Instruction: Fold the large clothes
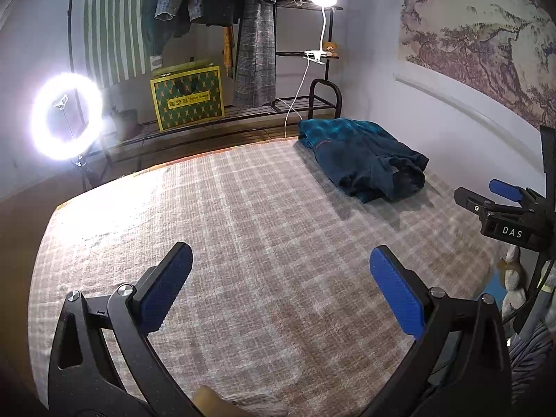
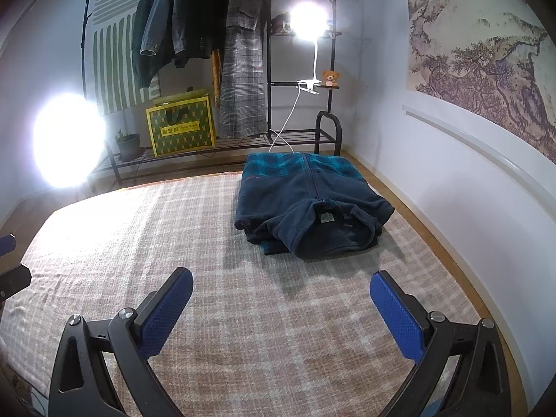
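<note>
A dark blue fleece jacket (image 2: 305,201) with a teal plaid band lies folded in a compact stack at the far right of the checked bed cover (image 2: 215,243), collar toward me. It also shows in the left wrist view (image 1: 361,156). My left gripper (image 1: 281,288) is open and empty, low over the bare cover, well short of the jacket. My right gripper (image 2: 281,302) is open and empty, a short way in front of the jacket. The right gripper also shows at the right edge of the left wrist view (image 1: 500,205).
A black clothes rack (image 2: 299,69) with hanging coats stands beyond the bed. A yellow-green box (image 2: 180,128) and a potted plant (image 2: 128,146) sit on its low shelf. A ring light (image 1: 66,114) glares at left. A clip lamp (image 2: 309,21) shines above. The wall (image 2: 451,160) runs along the right.
</note>
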Motion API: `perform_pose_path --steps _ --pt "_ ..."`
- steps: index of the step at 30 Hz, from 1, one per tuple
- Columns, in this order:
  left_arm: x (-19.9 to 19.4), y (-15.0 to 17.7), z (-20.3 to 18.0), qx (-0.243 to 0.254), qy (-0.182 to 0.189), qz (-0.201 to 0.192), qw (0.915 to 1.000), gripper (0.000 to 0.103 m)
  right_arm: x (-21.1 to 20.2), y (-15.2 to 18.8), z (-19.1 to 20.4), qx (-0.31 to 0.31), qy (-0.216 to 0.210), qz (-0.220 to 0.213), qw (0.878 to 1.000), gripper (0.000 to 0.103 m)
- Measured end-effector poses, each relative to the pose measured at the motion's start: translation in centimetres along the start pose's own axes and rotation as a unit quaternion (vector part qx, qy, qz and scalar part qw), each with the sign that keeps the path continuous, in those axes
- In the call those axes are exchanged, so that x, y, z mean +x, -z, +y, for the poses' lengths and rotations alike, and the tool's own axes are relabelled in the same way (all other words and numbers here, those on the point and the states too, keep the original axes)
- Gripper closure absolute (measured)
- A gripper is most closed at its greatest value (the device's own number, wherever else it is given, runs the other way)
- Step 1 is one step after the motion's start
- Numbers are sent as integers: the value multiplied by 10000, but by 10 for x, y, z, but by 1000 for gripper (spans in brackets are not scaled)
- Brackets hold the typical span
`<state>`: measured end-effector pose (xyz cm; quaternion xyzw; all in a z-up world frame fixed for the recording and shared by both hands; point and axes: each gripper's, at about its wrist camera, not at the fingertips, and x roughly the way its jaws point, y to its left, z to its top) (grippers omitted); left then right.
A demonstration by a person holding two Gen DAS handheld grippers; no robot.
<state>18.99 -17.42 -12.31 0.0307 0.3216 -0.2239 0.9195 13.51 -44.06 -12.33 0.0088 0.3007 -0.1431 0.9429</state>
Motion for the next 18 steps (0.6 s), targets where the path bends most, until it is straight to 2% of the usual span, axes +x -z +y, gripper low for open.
perform_pose_path --steps 18 --pt "3 3 7 62 -89 -37 9999 0 2 4 2 -1 3 51 10000 0"
